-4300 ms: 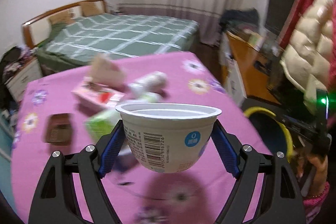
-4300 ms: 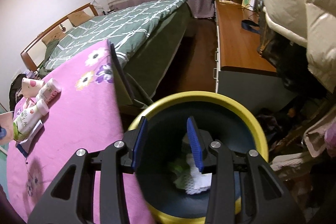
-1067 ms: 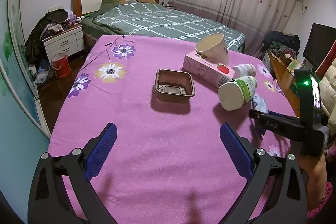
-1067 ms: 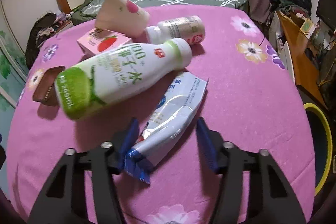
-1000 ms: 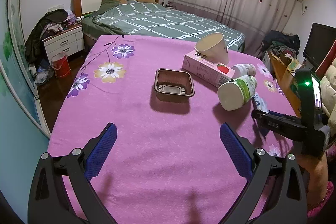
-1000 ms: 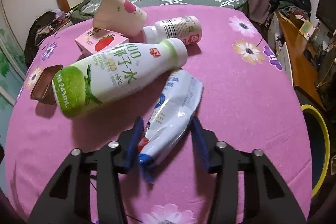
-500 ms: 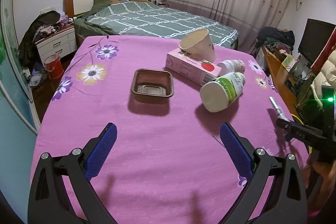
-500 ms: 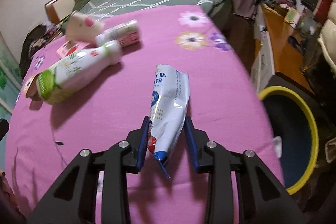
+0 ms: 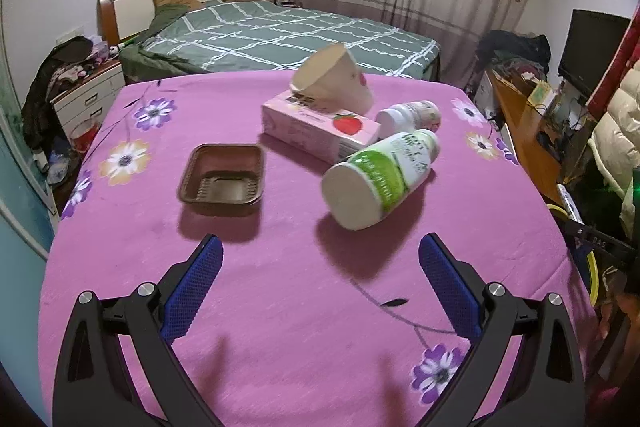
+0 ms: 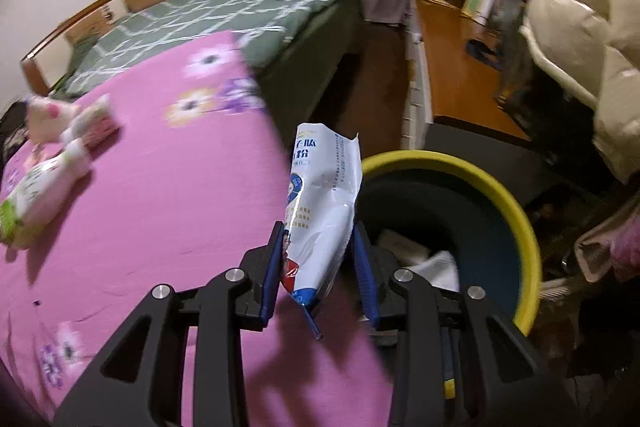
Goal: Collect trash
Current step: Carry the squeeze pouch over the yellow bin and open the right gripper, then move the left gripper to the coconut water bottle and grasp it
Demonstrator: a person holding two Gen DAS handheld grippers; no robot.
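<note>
Right gripper pinching the white-blue pouch by its lower end, top flap sticking up; a second ago that pouch lay on the pink table beside the green bottle, so it has been lifted and carried off toward the table edge. Pouch now hangs at the edge, bin with yellow rim just at 3 o'clock of it, some white trash already inside. Not over the opening yet, I'd say it needs a bit more travel toward 3 before release

Left gripper empty, jaws spread wide, hovering over the near part of the table. It has drifted closer to the pile: brown tray at 11 o'clock of it, green bottle at 1 o'clock, pink carton and paper cup behind at 12, small white bottle beside the carton. Likely lining up the next pick

Four or five items left on the table, so the task looks roughly half done at best
</note>
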